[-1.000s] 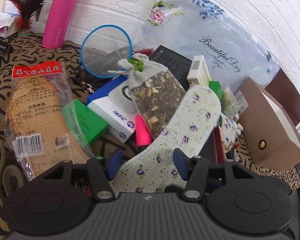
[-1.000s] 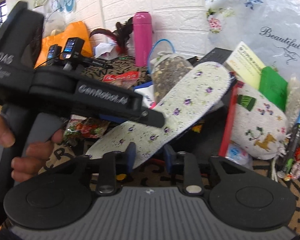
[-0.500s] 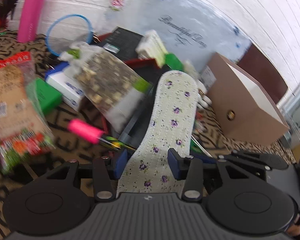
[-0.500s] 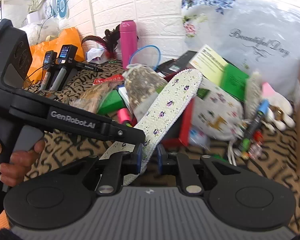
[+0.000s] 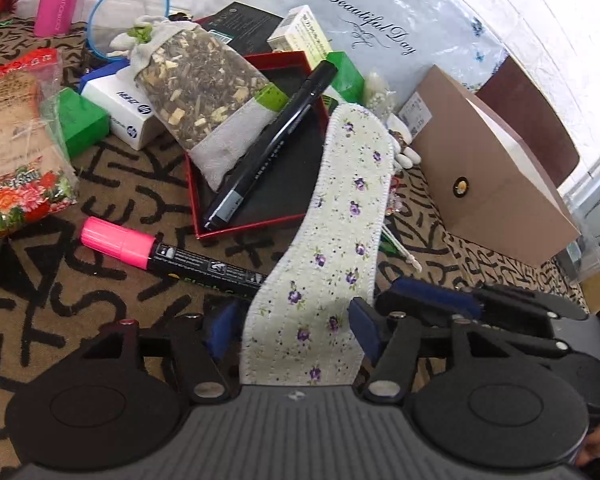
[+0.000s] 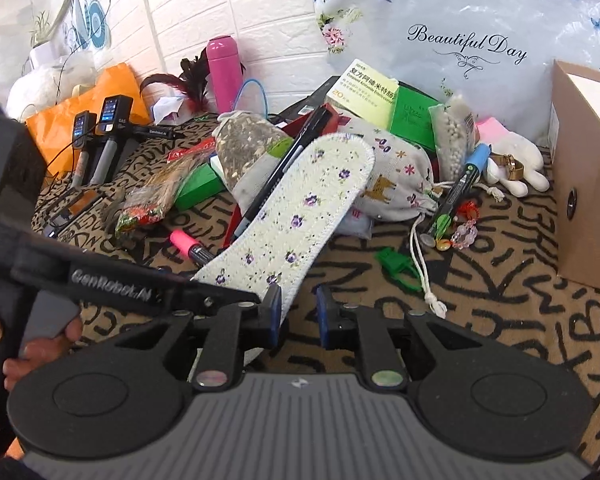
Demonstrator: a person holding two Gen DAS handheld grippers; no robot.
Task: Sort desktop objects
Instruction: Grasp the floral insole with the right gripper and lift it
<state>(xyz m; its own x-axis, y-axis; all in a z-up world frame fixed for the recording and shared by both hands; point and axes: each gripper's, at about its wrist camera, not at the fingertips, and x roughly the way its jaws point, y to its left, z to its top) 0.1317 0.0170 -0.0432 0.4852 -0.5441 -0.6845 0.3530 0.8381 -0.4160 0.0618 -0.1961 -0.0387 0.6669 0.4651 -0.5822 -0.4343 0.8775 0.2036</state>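
Observation:
A white floral insole (image 5: 332, 248) lies lifted between the fingers of my left gripper (image 5: 292, 332), whose blue pads stand wide at its two edges; I cannot see them squeeze it. In the right wrist view the same insole (image 6: 296, 216) slants up from the lower left. My right gripper (image 6: 298, 310) has its left pad against the insole's edge and a gap to the right pad. The right gripper also shows in the left wrist view (image 5: 436, 300), beside the insole's heel.
A red tray (image 5: 240, 232) holds a black marker (image 5: 272, 144) and a herb sachet (image 5: 204, 92). A pink marker (image 5: 152, 252) lies on the patterned cloth. A brown box (image 5: 484, 184) stands at right. A green clip (image 6: 396, 264) and blue pen (image 6: 460, 184) lie nearby.
Both grippers moved the insole right and down, away from the pile. My right gripper's pads, pinched on the insole half a second ago, have opened apart.

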